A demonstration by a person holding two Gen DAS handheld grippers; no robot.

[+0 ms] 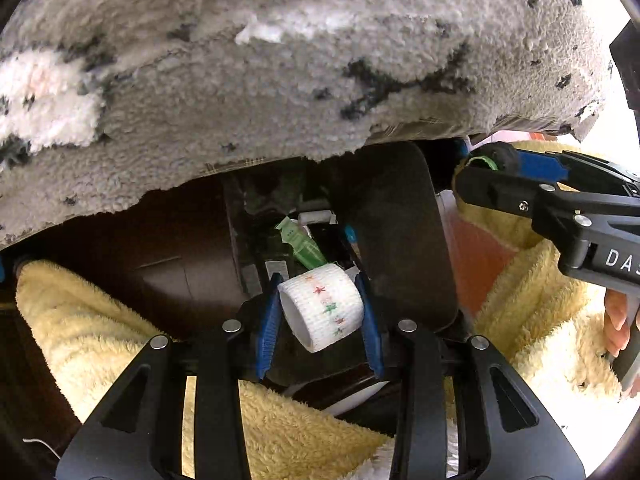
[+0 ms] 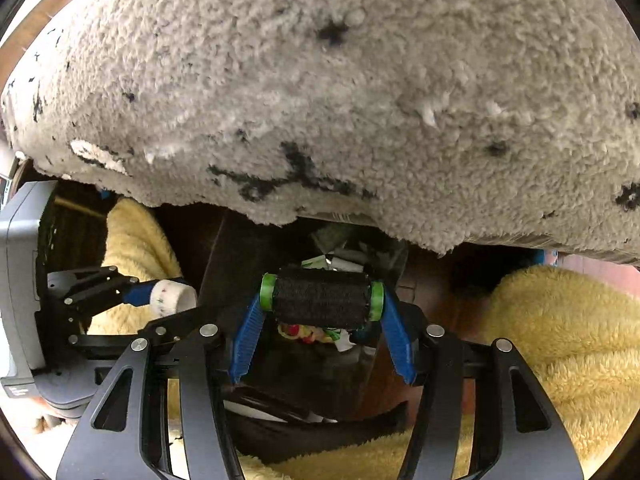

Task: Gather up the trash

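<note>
Between the ribbed blue pads of the left tool sits a short white roll of woven bandage tape, printed with small red and green stars; the pads pinch it at both flat ends, its hollow core turned toward the lens. Just beyond the roll, and below it, opens a dark brown plastic bin with smooth curved walls. Inside the bin lie a slim green plastic sachet, pointing toward the roll, and a small white tube-like scrap past it.

Right of the bin, the right tool pinches a black fuzzy spool with glossy green end caps, its pads pressed on the two caps, the spool lying crosswise above the bin's mouth. Under the spool, colourful crumpled wrappers show in the bin.

On both sides of the bin spreads a pale yellow fleece blanket, thick and nubbly. Beyond the bin, filling the far part of both views, hangs a shaggy grey rug with black cross-shaped marks and white patches, its ragged edge overhanging the bin.
</note>
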